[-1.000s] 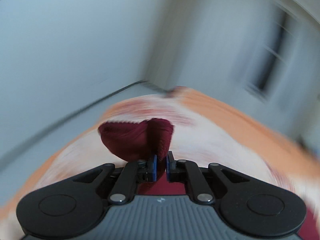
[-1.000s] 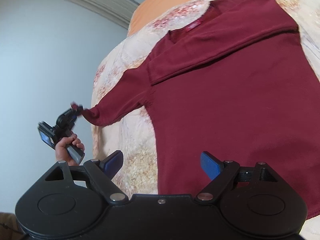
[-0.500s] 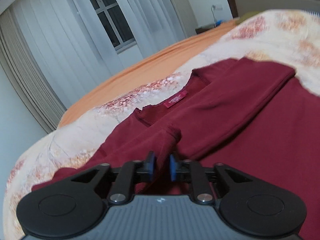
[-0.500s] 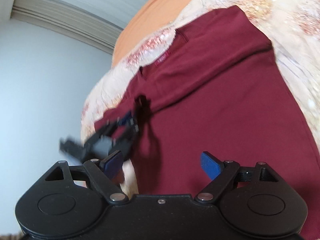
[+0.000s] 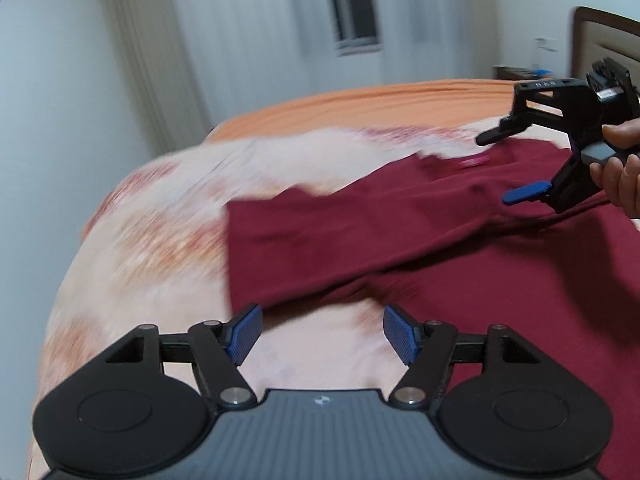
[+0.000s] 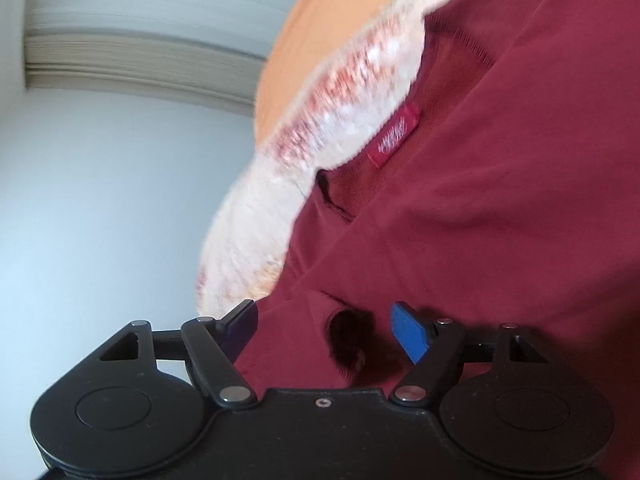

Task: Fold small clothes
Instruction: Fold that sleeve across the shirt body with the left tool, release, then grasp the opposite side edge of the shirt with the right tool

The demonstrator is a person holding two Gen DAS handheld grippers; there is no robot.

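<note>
A dark red long-sleeved shirt (image 5: 500,264) lies flat on the bed, with a sleeve (image 5: 320,236) folded across its body. It fills the right wrist view (image 6: 500,208), where its red neck label (image 6: 394,136) shows. My left gripper (image 5: 322,334) is open and empty, hovering just off the folded edge of the shirt. My right gripper (image 6: 324,330) is open and empty, close over the shirt near a sleeve cuff opening (image 6: 348,340). The right gripper also shows in the left wrist view (image 5: 516,168), held by a hand above the shirt's collar.
The bed has a cream floral quilt (image 5: 160,240) over an orange sheet (image 5: 360,108). White curtains and a window (image 5: 352,12) stand behind. A brown headboard (image 5: 608,36) is at the far right. A white wall (image 6: 100,200) lies left of the bed.
My left gripper has let go of the sleeve, opened, and pulled back to the left. The sleeve now lies folded across the shirt. My right gripper has moved in close over the collar area.
</note>
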